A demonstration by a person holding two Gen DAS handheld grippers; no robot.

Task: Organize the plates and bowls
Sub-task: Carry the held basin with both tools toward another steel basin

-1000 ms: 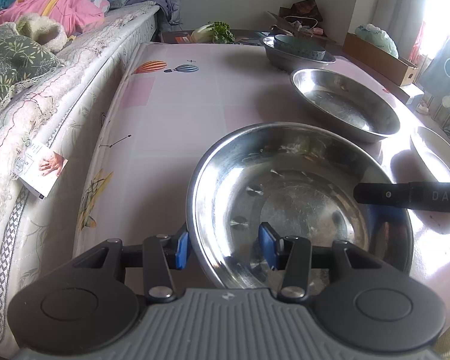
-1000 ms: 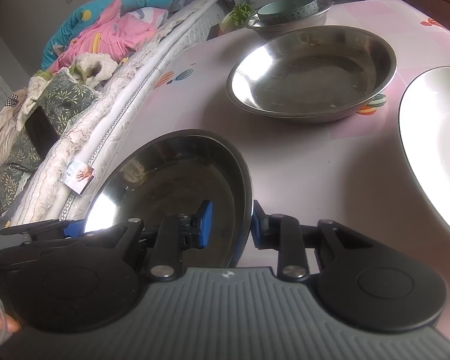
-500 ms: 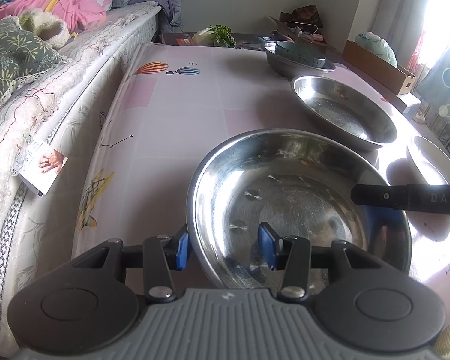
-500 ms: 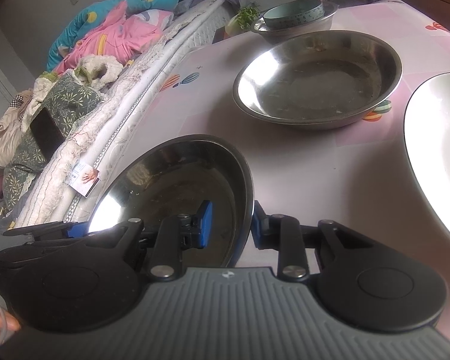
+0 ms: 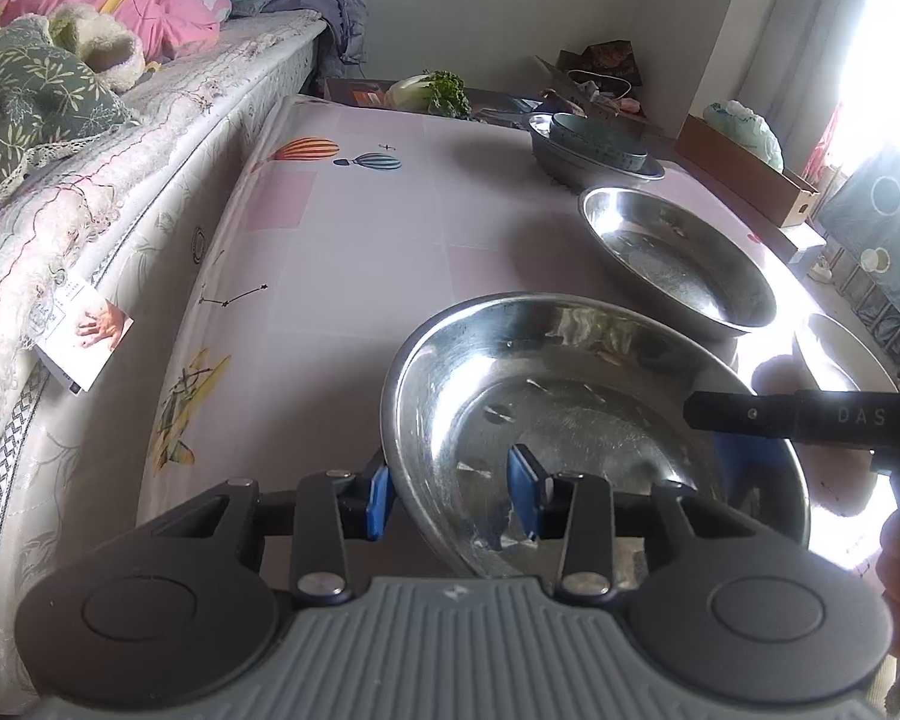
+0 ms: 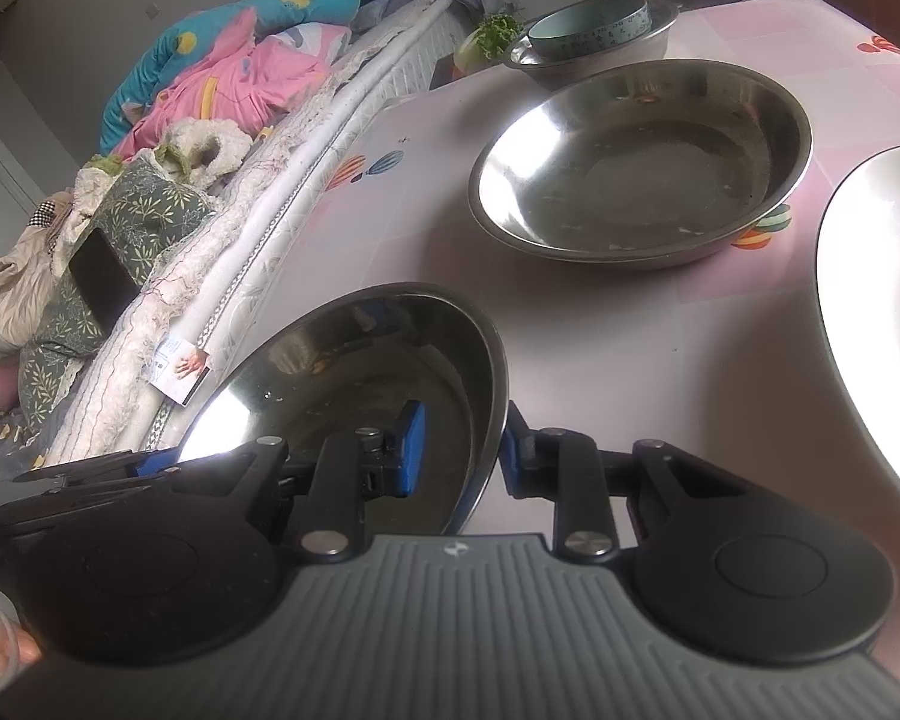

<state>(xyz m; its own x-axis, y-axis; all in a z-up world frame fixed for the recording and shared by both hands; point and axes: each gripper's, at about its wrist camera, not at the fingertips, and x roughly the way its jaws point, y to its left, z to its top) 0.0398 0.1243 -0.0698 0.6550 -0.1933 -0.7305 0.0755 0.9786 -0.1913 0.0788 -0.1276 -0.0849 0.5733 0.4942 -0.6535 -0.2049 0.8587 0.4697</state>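
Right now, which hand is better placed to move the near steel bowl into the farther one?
Likely right: the right gripper clamps the near steel bowl by its rim, with the farther steel bowl ahead. The left gripper is closing its jaws, not pressing.

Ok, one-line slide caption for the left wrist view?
Left gripper closing on the near rim of a steel bowl, right gripper across it, on a balloon-print tablecloth.

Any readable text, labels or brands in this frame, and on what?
"DAS": on the right gripper's black finger, cut short at the picture's edge.
Card hanging off the mattress edge: print too small to read.
Teal bowl: band of marks around the rim, too blurred to read.
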